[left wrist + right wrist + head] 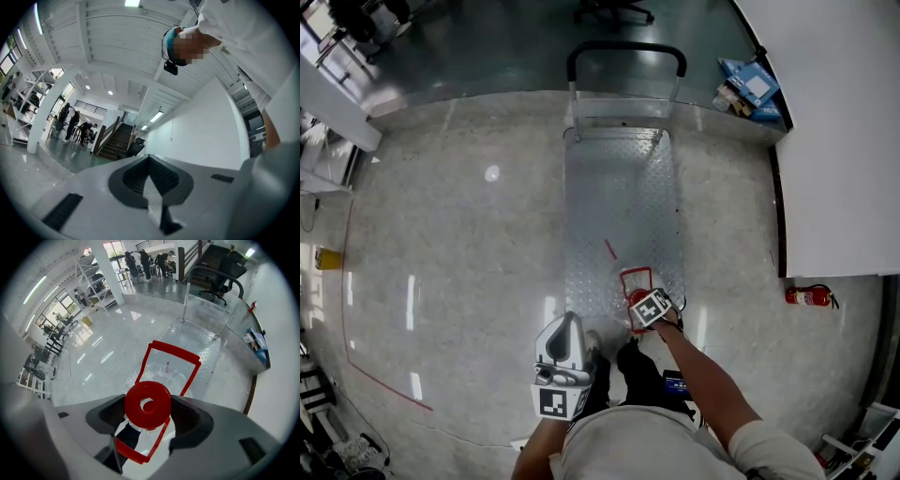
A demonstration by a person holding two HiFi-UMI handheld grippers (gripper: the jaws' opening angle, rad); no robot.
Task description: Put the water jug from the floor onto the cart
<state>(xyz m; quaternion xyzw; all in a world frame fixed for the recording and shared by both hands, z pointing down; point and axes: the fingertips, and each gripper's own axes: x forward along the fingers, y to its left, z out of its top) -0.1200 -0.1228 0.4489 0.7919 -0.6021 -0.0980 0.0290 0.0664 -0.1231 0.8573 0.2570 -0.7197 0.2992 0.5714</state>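
- Right gripper (149, 414): jaws closed on the neck of the clear plastic water jug (164, 369), one on each side just under its round red cap (147, 401).
- The jug's red rectangular carry handle (636, 279) sticks out away from the person, over the cart.
- The silver diamond-plate platform cart (619, 206) stands on the polished grey speckled floor (469, 244). Its black tubular push handle (626, 52) is at the far end from the person.
- The jug is at the cart's near end, over the deck edge. Cannot tell whether its base rests on the deck or hangs just above it.
- Left gripper (567, 326): left of the cart's near end and off the deck. It points up, so its own view shows ceiling and white wall.
- Left jaw tips touch with nothing between them.
- The person's dark shoes (633, 361) are on the floor just behind the cart's near end.
- A red fire extinguisher (809, 296) lies on the floor right of the cart, well apart from it, at the foot of a white wall (834, 141).
- Blue boxes (750, 89) sit on the floor right of the cart's push handle.
- A thin red floor line (384, 384) runs well left of the cart.
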